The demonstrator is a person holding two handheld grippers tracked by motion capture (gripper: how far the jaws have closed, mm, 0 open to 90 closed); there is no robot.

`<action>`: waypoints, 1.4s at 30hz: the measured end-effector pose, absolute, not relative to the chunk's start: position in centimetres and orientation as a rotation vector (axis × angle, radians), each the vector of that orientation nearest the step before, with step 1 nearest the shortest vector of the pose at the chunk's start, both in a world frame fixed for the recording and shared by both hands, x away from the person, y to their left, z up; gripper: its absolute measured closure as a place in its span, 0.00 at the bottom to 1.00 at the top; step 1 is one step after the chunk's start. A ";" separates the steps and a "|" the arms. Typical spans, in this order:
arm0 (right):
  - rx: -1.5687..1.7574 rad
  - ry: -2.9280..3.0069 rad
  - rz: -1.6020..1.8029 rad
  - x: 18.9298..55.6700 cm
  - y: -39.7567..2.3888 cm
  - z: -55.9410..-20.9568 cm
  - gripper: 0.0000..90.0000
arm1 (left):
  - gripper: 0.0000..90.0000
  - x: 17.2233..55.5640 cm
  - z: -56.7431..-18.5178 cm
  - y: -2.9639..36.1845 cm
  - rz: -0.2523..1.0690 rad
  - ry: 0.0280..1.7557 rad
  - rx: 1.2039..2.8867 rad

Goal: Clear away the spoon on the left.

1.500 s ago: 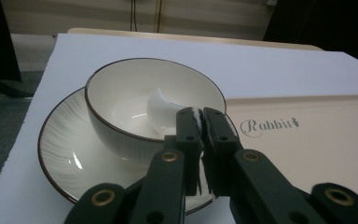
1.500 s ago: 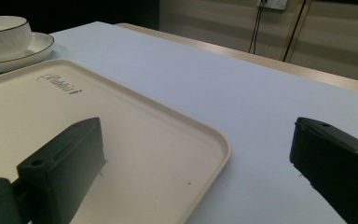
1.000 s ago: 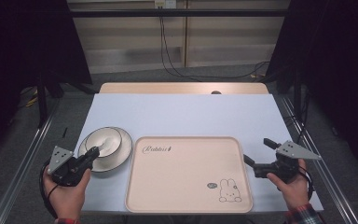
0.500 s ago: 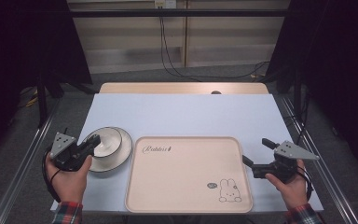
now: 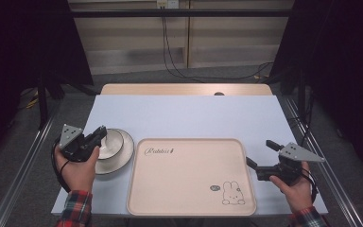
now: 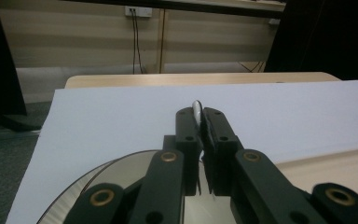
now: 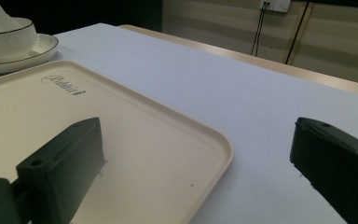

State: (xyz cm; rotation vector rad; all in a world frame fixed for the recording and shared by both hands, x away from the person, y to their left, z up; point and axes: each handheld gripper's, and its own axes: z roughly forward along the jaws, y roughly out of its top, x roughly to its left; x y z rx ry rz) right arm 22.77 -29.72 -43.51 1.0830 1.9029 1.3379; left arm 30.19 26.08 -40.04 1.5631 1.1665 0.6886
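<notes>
We look down on a table [image 5: 189,116] whose top is covered in pale lavender-white, with a strip of light wood [image 5: 184,89] showing along its far edge at twelve o'clock. Beyond it runs a beige panelled wall [image 5: 137,42], crossed by a dark horizontal rail [image 5: 179,13]. A white wall socket [image 5: 166,4] sits near the top, and black cables [image 5: 170,52] hang from it down to the grey carpeted floor [image 5: 179,74]. Black curtains [image 5: 23,42] close the room at nine and three o'clock. Metal rails [image 5: 21,172] flank the table at both sides. The light is even and soft, leaving the curtained sides dark.
</notes>
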 end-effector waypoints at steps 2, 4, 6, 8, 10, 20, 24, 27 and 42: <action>1.082 1.904 1.339 22.8 -29.7 -43.5 0.03 | 0.95 30.5 -40.1 25.9 0.690 1.158 1.563; 1.080 1.905 1.340 22.8 -29.7 -43.5 0.03 | 0.95 30.8 -40.1 25.9 0.690 1.157 1.557; 1.084 1.901 1.338 22.9 -29.8 -43.5 0.03 | 0.95 31.1 -40.2 25.9 0.690 1.166 1.544; 1.090 1.899 1.337 22.9 -29.9 -43.5 0.03 | 0.95 31.4 -40.3 25.8 0.692 1.163 1.541; 1.096 1.897 1.332 22.9 -29.9 -43.5 0.03 | 0.95 31.6 -40.4 25.7 0.691 1.164 1.532; 1.109 1.884 1.334 22.8 -30.1 -43.5 0.02 | 0.95 32.1 -40.6 25.7 0.689 1.170 1.501; 1.115 1.882 1.336 22.8 -30.1 -43.5 0.02 | 0.95 32.1 -40.7 25.8 0.684 1.177 1.487; 1.116 1.875 1.339 22.8 -30.1 -43.5 0.01 | 0.95 32.0 -40.7 25.9 0.676 1.173 1.485; 1.115 1.868 1.344 22.7 -30.3 -43.4 0.00 | 0.95 30.7 -37.5 25.9 0.619 1.088 1.428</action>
